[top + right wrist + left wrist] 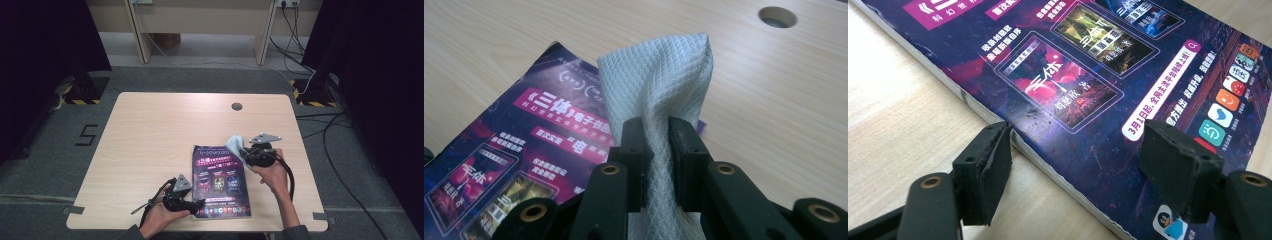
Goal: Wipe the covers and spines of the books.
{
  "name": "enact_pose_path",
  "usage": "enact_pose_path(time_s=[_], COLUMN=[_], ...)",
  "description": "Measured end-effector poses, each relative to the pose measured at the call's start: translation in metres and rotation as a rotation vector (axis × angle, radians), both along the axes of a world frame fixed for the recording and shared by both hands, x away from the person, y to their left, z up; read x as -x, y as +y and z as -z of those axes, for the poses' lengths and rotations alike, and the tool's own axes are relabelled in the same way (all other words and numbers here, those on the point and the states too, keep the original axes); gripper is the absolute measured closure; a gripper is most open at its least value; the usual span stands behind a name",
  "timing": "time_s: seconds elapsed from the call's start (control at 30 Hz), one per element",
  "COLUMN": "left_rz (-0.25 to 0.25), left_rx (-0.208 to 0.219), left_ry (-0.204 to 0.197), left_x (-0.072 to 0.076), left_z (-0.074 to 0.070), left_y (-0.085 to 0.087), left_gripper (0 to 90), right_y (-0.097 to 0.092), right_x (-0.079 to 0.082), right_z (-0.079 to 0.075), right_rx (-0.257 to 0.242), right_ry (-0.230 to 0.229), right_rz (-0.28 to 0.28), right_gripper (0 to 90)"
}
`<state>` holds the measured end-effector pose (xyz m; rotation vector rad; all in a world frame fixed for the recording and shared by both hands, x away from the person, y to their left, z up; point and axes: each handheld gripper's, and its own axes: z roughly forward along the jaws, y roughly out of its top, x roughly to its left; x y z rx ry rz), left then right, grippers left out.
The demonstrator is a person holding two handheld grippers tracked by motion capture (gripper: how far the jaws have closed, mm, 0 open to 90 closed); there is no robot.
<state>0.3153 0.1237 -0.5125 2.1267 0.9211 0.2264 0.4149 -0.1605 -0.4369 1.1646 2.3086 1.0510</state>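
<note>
Right jaws: your right gripper [655, 150] is clamped tight on a bunched, pale-white waffle-textured cloth [659, 75]; the fabric stands up between the pads and its free end flares above them.
Left jaws: your left gripper [1075, 165] stands apart, astride the near left edge of the dark purple glossy-covered book [1108, 75]; one pad sits at the page edge, the other over the cover, neither squeezing.
Cloth position: in the high view the cloth [236, 145] hangs over the book's far right corner, raised off the cover.
Book position: the book [220, 180] lies flat on the pale wooden desk [150, 135], near your edge and slightly right of centre.
Step in hand: this looks like wiping the cover while the left gripper [182, 200] steadies it.
How to do it well: press the left jaws down on the corner so the book cannot slide. Lower the right gripper [250, 152] until the cloth's loose end lies flat on the cover, then stroke away from the steadied corner.
Watch for: the hard jaw tips could scrape the glossy cover, so keep fabric underneath them.
</note>
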Motion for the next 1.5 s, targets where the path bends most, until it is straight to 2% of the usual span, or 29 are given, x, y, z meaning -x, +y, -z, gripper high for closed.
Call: enact_pose_path(time_s=[0.17,0.33,0.37,0.43,0.47,0.53,0.57,0.67,0.77,0.87,0.9,0.93,0.97,1.03,1.17,1.2,1.23,1.27,1.33,1.4,1.5], left_rz=[0.011,0.025,0.028,0.031,0.031,0.032,0.032,0.033,0.034,0.036,0.036,0.036,0.037,0.038,0.045,0.048,0.05,0.048,0.05,0.053,0.051], left_rx=[0.002,0.005,0.007,0.004,0.007,0.01,0.01,0.014,0.014,0.014,0.014,0.014,0.014,0.014,0.006,0.006,0.006,0.005,0.005,0.005,0.012], left_ry=[0.013,0.016,0.018,0.013,0.012,0.01,0.01,0.008,0.008,0.008,0.008,0.007,0.007,0.007,0.008,0.01,0.011,0.008,0.007,0.008,0.006], left_x=[0.006,0.012,0.013,0.014,0.014,0.014,0.014,0.014,0.014,0.014,0.014,0.014,0.014,0.014,0.013,0.013,0.012,0.013,0.013,0.012,0.013], left_z=[0.0,0.0,0.0,0.0,0.0,0.001,0.001,0.001,0.001,0.001,0.001,0.001,0.001,0.001,0.001,0.0,0.0,0.001,0.001,0.001,0.001], left_y=[-0.002,-0.004,-0.004,-0.004,-0.004,-0.004,-0.004,-0.003,-0.003,-0.003,-0.003,-0.003,-0.003,-0.003,-0.003,-0.003,-0.003,-0.003,-0.003,-0.003,-0.003], left_gripper=[27.9,27.8,27.8,27.9,27.9,27.8,27.8,27.8,27.8,27.7,27.7,27.7,27.7,27.6,27.5,27.3,27.2,27.2,27.1,26.9,26.9], right_y=[0.02,0.034,0.035,0.036,0.036,0.036,0.036,0.037,0.039,0.041,0.04,0.038,0.036,0.029,0.007,0.004,0.004,0.006,0.017,0.029,0.048], right_x=[-0.007,-0.013,-0.013,-0.014,-0.014,-0.014,-0.013,-0.01,-0.009,-0.013,-0.014,-0.014,-0.015,-0.019,-0.029,-0.032,-0.033,-0.031,-0.028,-0.024,-0.018], right_z=[0.01,0.034,0.039,0.047,0.048,0.044,0.041,0.033,0.034,0.043,0.047,0.049,0.049,0.049,0.053,0.054,0.054,0.054,0.054,0.054,0.056], right_rx=[0.025,0.075,0.1,0.158,0.176,0.163,0.162,0.176,0.177,0.237,0.234,0.201,0.193,0.203,0.15,0.135,0.129,0.144,0.187,0.19,0.127], right_ry=[0.027,0.083,0.099,0.098,0.084,0.105,0.096,0.059,0.062,0.065,0.063,0.072,0.074,0.065,0.048,0.049,0.05,0.043,0.019,0.02,0.051], right_rz=[-0.032,-0.046,-0.05,-0.03,-0.017,-0.02,-0.019,-0.026,-0.044,-0.057,-0.059,-0.051,-0.052,-0.005,0.115,0.124,0.123,0.129,0.104,0.076,-0.005], right_gripper=[78.2,75.5,73.7,67.9,67.0,60.1,58.6,59.6,62.8,68.8,70.6,71.4,71.5,71.4,70.7,70.7,70.8,72.1,72.6,72.7,70.9])
